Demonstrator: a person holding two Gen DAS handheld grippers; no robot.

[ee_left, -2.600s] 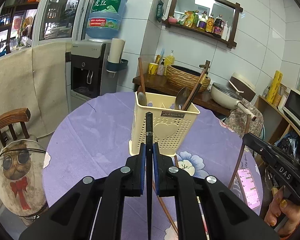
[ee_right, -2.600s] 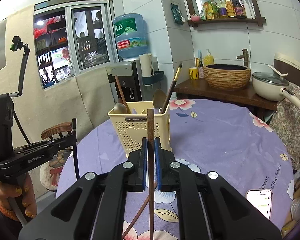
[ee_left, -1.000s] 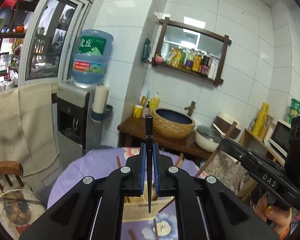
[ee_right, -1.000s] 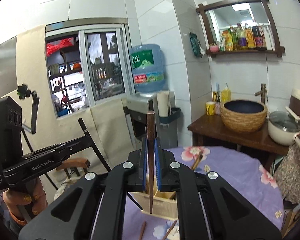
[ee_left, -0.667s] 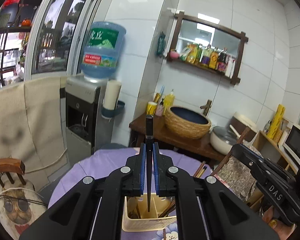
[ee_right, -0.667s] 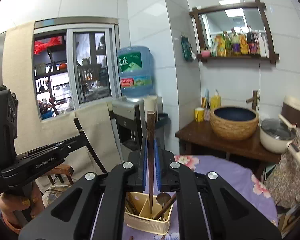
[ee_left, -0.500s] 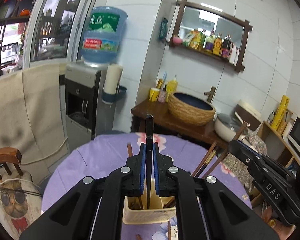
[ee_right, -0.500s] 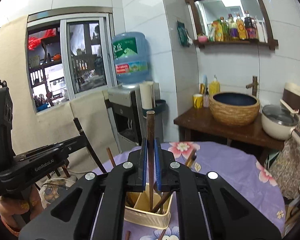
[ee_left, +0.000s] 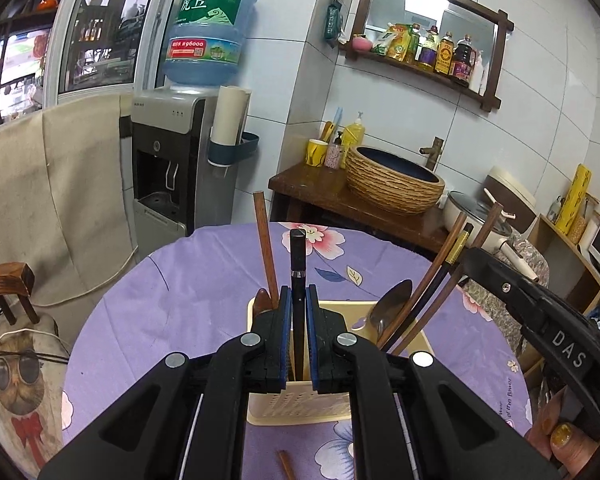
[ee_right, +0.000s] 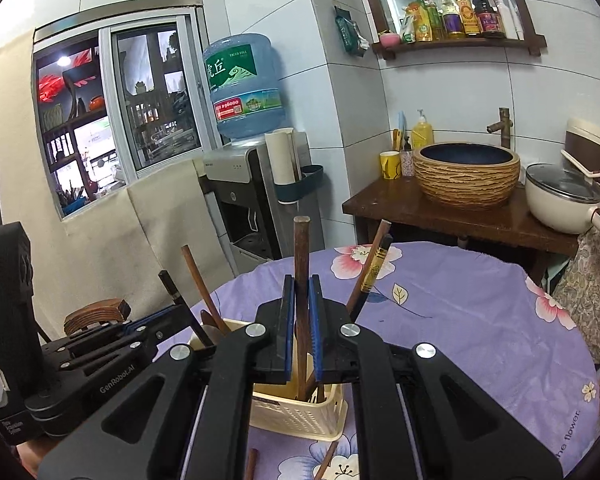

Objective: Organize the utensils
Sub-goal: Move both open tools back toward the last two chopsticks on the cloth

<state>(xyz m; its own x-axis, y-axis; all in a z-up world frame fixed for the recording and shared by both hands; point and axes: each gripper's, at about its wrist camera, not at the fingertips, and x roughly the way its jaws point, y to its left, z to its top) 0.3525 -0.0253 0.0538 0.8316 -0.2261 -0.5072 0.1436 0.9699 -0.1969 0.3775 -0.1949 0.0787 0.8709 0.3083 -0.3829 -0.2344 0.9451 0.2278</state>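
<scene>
Both tongs over utensil holder on table.
Left tongs (ee_left: 299,336) clamp 1 black chopstick (ee_left: 297,264); right tongs (ee_right: 301,330) clamp 1 brown chopstick (ee_right: 301,264); cream holder (ee_left: 300,404) on purple floral tablecloth (ee_left: 180,304), white-tiled kitchen.

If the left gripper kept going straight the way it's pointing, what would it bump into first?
Most likely the cream plastic utensil basket just beyond the left gripper. The black chopstick it holds already dips inside. Depth is hard to judge.

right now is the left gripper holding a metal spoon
No, the left gripper is shut on a black chopstick; the metal spoon stands in the cream utensil basket.
</scene>
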